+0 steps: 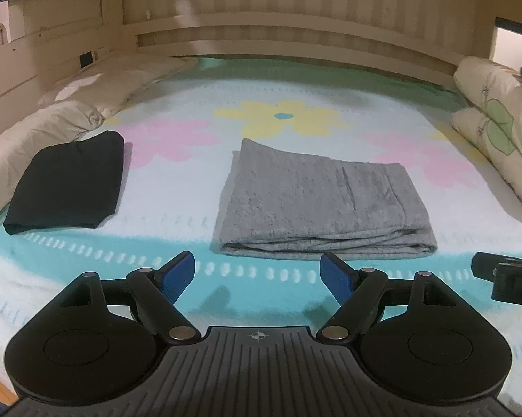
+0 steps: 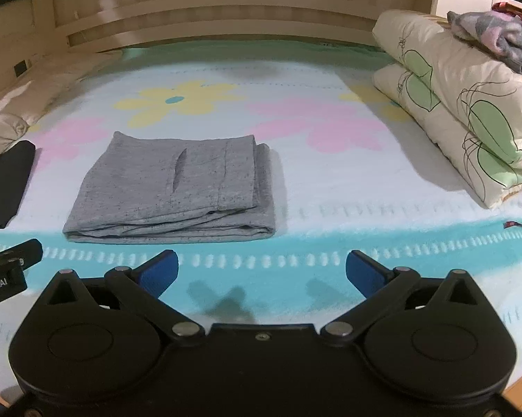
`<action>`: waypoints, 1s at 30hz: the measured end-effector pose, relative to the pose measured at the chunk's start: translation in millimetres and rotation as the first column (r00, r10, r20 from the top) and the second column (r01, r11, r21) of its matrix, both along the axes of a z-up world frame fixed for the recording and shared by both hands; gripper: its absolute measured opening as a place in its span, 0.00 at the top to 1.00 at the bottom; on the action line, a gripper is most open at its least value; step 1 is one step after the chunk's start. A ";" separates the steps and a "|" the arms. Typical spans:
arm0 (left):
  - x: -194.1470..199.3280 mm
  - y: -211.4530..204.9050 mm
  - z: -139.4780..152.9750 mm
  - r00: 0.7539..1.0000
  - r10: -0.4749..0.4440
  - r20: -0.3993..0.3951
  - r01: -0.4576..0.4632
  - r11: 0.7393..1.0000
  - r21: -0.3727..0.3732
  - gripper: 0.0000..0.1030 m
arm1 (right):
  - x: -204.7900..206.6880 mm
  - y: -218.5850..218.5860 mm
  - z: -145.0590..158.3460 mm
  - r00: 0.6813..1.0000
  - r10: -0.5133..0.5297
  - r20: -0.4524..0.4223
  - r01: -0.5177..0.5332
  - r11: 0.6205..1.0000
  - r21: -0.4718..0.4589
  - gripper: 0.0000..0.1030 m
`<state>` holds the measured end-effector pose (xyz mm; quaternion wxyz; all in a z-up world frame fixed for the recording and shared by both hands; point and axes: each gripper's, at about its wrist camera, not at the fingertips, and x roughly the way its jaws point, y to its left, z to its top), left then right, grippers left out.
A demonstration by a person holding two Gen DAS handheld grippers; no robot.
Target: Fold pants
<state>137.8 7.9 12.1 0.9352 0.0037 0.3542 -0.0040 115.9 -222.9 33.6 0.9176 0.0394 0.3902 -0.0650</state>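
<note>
Grey folded pants beside black garment; left gripper, right gripper wide, empty.

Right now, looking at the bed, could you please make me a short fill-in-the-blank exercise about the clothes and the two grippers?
1. The folded pants in the middle of the blanket are ____ in colour.
2. The folded garment lying to their left is ____.
3. Both the left gripper and the right gripper hold ____ between their blue pads.
4. The big flower printed behind the pants is ____.

Missing words: grey; black; nothing; yellow
</note>
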 end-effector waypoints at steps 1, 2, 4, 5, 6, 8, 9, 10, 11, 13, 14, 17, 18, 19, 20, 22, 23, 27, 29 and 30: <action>0.0 -0.1 -0.4 1.000 -0.001 -0.001 0.001 1.000 0.001 0.24 | 0.2 -0.1 0.0 1.000 0.001 0.001 -0.001 1.000 0.002 0.01; -0.2 -0.3 -0.6 1.000 -0.002 -0.002 0.002 1.000 0.002 0.24 | 0.4 0.1 0.0 1.000 0.002 0.002 -0.002 1.000 0.002 0.01; -0.8 -0.6 -1.1 1.000 -0.004 -0.004 0.004 1.000 0.005 0.24 | 1.1 1.1 -0.5 1.000 0.008 -0.001 -0.008 1.000 -0.002 0.01; -0.9 -0.8 -1.5 1.000 -0.004 -0.007 0.004 1.000 0.007 0.24 | 1.5 1.8 -0.9 1.000 0.010 -0.004 -0.010 1.000 -0.002 0.01; -1.1 -1.0 -1.9 1.000 -0.004 -0.010 0.004 1.000 0.007 0.24 | 1.9 2.0 -1.4 1.000 0.012 -0.007 -0.012 1.000 0.003 0.01; 0.2 -1.5 -2.5 1.000 -0.005 -0.017 0.006 1.000 0.007 0.24 | 2.7 1.5 -2.2 1.000 0.016 -0.014 -0.016 1.000 0.016 0.01; 0.2 -1.5 -3.0 1.000 -0.006 -0.021 0.006 1.000 0.007 0.24 | 3.0 1.4 -2.9 1.000 0.018 -0.019 -0.018 1.000 0.021 0.01; 0.9 -1.2 -3.3 1.000 -0.006 -0.025 0.006 1.000 0.008 0.24 | 3.2 2.1 -3.7 1.000 0.019 -0.022 -0.018 1.000 0.023 0.01; 1.1 -1.4 -3.7 1.000 -0.006 -0.029 0.006 1.000 0.009 0.24 | 3.4 2.3 -4.5 0.999 0.019 -0.026 -0.018 1.000 0.021 0.01; 1.6 -2.0 -4.6 0.999 -0.006 -0.036 0.007 1.000 0.013 0.24 | 4.0 2.6 -6.2 0.999 0.018 -0.035 -0.017 1.000 0.015 0.01; 1.9 -2.6 -5.0 0.999 -0.005 -0.039 0.006 1.000 0.015 0.24 | 4.4 2.6 -7.1 0.999 0.016 -0.040 -0.016 1.000 0.013 0.01; 1.8 -3.4 -5.3 0.999 -0.007 -0.043 0.008 1.000 0.020 0.24 | 5.0 2.2 -9.4 0.999 0.011 -0.052 -0.011 1.000 0.015 0.01; 1.5 -3.6 -5.3 0.999 -0.008 -0.043 0.009 1.000 0.022 0.24 | 5.0 1.9 -9.8 0.998 0.010 -0.055 -0.009 1.000 0.017 0.01; 1.4 -4.0 -5.3 0.999 -0.007 -0.044 0.008 1.000 0.024 0.24 | 5.0 1.8 -10.1 0.998 0.008 -0.057 -0.007 1.000 0.017 0.01; 1.3 -4.3 -5.5 0.999 -0.005 -0.044 0.006 1.000 0.028 0.24 | 4.9 1.8 -10.3 0.998 0.007 -0.057 -0.006 1.000 0.017 0.01; 2.0 -4.2 -6.2 0.999 -0.003 -0.048 0.005 0.999 0.032 0.24 | 4.9 1.8 -10.6 0.998 0.008 -0.060 -0.007 1.000 0.015 0.01; 2.8 -3.6 -6.7 0.998 -0.004 -0.055 0.006 1.000 0.031 0.24 | 4.8 1.9 -10.8 0.998 0.008 -0.061 -0.007 1.000 0.014 0.01; 4.1 -2.5 -8.7 0.997 -0.008 -0.075 0.010 1.000 0.025 0.24 | 4.6 2.9 -11.4 0.998 0.011 -0.065 -0.011 1.000 0.007 0.01; 3.6 -3.6 -8.7 0.997 -0.010 -0.074 0.012 0.999 0.032 0.24 | 5.2 3.2 -11.7 0.998 0.012 -0.067 -0.011 1.000 0.004 0.01; 3.3 -4.3 -8.5 0.997 -0.012 -0.072 0.014 0.999 0.037 0.24 | 5.2 3.7 -11.7 0.998 0.012 -0.068 -0.012 1.000 0.003 0.01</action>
